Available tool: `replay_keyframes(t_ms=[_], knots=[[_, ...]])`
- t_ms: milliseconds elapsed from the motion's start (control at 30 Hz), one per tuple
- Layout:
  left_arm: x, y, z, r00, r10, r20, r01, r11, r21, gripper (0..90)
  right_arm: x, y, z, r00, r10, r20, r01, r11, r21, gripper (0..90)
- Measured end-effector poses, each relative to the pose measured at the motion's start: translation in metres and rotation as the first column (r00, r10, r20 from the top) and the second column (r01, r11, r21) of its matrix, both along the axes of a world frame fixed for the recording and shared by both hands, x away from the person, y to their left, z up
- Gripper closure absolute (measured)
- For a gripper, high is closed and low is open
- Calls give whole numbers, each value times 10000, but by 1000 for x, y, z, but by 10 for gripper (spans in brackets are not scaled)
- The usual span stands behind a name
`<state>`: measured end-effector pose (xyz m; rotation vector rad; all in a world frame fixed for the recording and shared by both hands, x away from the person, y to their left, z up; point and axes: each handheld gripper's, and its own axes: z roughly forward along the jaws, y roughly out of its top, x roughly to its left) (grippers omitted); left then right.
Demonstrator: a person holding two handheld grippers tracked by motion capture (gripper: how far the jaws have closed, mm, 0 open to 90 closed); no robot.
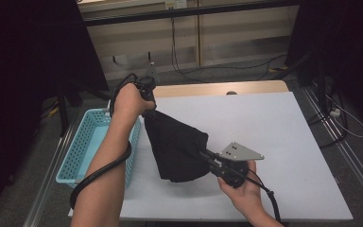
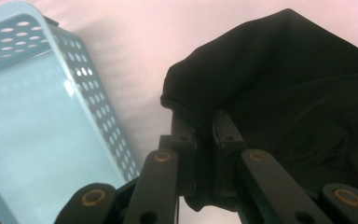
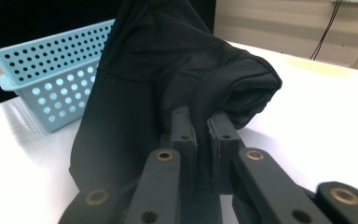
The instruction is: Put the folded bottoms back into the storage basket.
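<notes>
You have the black garment (image 1: 177, 144) pinched in both clamped claws, left claw (image 1: 147, 112) high, right claw (image 1: 203, 153) low, over the white surface (image 1: 283, 142); it looks light and floppy, so keep gripping folded edges.

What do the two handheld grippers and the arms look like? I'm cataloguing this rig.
Left gripper and right gripper are black, each with two flat jaws on linked bars with brass-ringed pivots. The right one carries a grey three-cornered plate. A thick black cable trails from each. Both forearms are bare, sleeveless.
</notes>
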<state>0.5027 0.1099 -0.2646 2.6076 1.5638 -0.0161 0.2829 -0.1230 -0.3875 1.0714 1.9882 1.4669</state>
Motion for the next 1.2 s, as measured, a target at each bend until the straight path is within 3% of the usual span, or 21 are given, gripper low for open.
replay_keyframes(t_ms=[667, 1200], knots=[[0, 40, 41, 9979, 565, 326, -560, 9983, -174, 819, 7, 33, 28, 9965, 519, 648, -534, 9983, 218, 833], [0, 56, 59, 9951, 877, 462, -868, 9960, -217, 819, 11, 48, 40, 9935, 738, 866, -771, 9964, 350, 834]])
